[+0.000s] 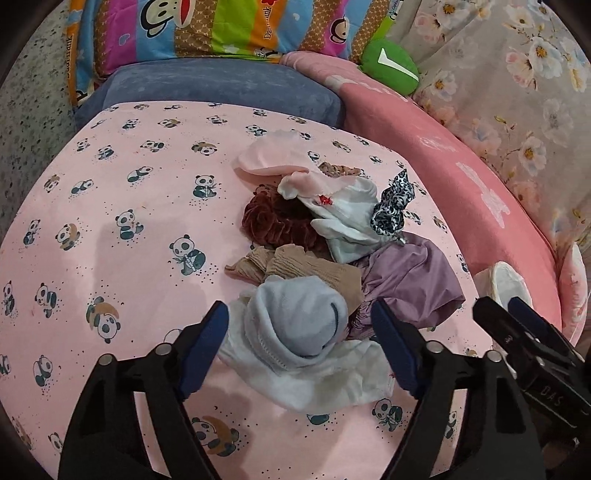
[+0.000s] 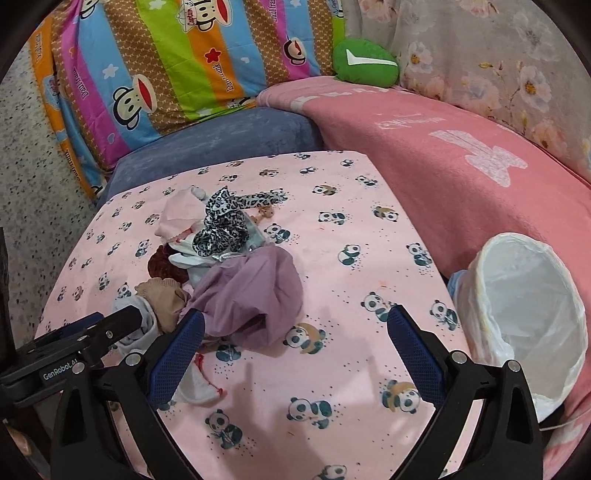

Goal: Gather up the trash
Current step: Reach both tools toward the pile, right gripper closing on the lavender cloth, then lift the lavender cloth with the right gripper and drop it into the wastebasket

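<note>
Left gripper (image 1: 299,347) wide, astride soft, light sock (image 1: 295,317); best pinched mid-bunch, probably. Right gripper (image 2: 295,350) wide, empty.

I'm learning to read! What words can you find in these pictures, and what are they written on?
"GenRobot.AI": left gripper body.
"DAS": right gripper body.
"Captain": striped monkey quilt.
Other quilt lettering: too warped to read.
Pink blanket script: too blurred.

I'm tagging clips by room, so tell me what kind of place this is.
Most likely a bedroom or living corner at home: a panda-print sheet covers a low surface piled with small clothes, cartoon-print bedding and a pink blanket lie behind it, and a lined bin stands at the side.
</note>
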`<state>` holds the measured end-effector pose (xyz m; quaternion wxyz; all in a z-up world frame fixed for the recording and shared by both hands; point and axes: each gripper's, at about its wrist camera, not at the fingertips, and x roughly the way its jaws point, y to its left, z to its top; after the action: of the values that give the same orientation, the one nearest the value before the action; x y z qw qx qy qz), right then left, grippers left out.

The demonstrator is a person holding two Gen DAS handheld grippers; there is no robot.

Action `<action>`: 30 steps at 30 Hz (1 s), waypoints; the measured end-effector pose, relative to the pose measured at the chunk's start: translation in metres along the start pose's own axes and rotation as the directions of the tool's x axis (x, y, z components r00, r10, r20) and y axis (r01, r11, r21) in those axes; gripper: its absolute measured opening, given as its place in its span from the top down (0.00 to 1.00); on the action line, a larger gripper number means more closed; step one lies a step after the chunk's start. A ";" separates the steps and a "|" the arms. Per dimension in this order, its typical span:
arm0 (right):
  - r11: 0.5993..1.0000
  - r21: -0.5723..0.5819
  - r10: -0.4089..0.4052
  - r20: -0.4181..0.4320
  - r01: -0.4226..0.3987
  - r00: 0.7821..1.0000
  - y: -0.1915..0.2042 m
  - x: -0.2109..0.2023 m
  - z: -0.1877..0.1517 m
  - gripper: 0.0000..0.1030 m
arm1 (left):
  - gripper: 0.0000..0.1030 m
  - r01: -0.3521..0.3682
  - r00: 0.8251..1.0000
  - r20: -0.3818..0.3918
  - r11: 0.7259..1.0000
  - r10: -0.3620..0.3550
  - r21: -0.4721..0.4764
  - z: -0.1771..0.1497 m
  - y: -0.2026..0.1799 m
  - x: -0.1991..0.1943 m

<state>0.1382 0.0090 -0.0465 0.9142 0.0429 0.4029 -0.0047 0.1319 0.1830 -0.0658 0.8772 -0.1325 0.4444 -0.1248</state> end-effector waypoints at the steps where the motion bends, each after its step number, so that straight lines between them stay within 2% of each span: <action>1: 1.000 -0.003 0.006 -0.008 -0.006 1.000 0.003 0.006 0.002 0.11 | 0.43 0.008 1.000 -0.007 1.000 -0.008 -0.002 0.001 0.001 0.001; 2: 1.000 -0.006 0.012 -0.014 -0.012 1.000 0.006 0.011 0.002 0.14 | 0.50 0.018 1.000 -0.014 1.000 -0.018 0.000 0.001 0.002 0.002; 5: 0.999 -0.022 0.033 -0.037 -0.034 0.999 0.016 0.026 0.004 0.27 | 0.62 0.031 0.999 -0.018 1.000 -0.031 0.001 0.001 0.004 0.002; 8: 0.998 -0.034 0.053 -0.068 -0.056 0.996 0.022 0.039 0.001 0.47 | 0.69 0.034 0.999 -0.017 0.999 -0.034 0.007 0.001 0.003 -0.001; 10: 0.996 -0.038 0.071 -0.090 -0.075 0.993 0.025 0.044 -0.002 0.75 | 0.71 0.031 0.999 -0.015 0.999 -0.031 0.013 0.003 0.002 -0.002; 12: 0.995 -0.043 0.087 -0.100 -0.092 0.991 0.026 0.045 -0.005 0.92 | 0.72 0.029 1.000 -0.011 0.999 -0.029 0.016 0.005 0.001 -0.005; 13: 0.994 -0.046 0.092 -0.095 -0.096 0.991 0.027 0.044 -0.005 0.96 | 0.73 0.025 1.000 -0.006 1.000 -0.025 0.019 0.007 0.000 -0.007; 21: 0.994 -0.058 0.092 0.036 -0.090 0.995 0.015 -0.007 0.022 0.97 | 0.73 0.010 0.998 0.069 0.997 -0.015 0.080 0.026 -0.026 -0.034; 30: 0.998 -0.057 0.023 0.220 -0.011 0.975 -0.033 -0.090 0.066 0.97 | 0.73 0.057 0.985 0.144 0.973 -0.091 0.223 0.050 -0.106 -0.059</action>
<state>0.1245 -0.0312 0.0623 0.9541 0.0202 0.2986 0.0095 0.1277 0.1101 0.0430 0.9127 -0.0613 0.3539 -0.1947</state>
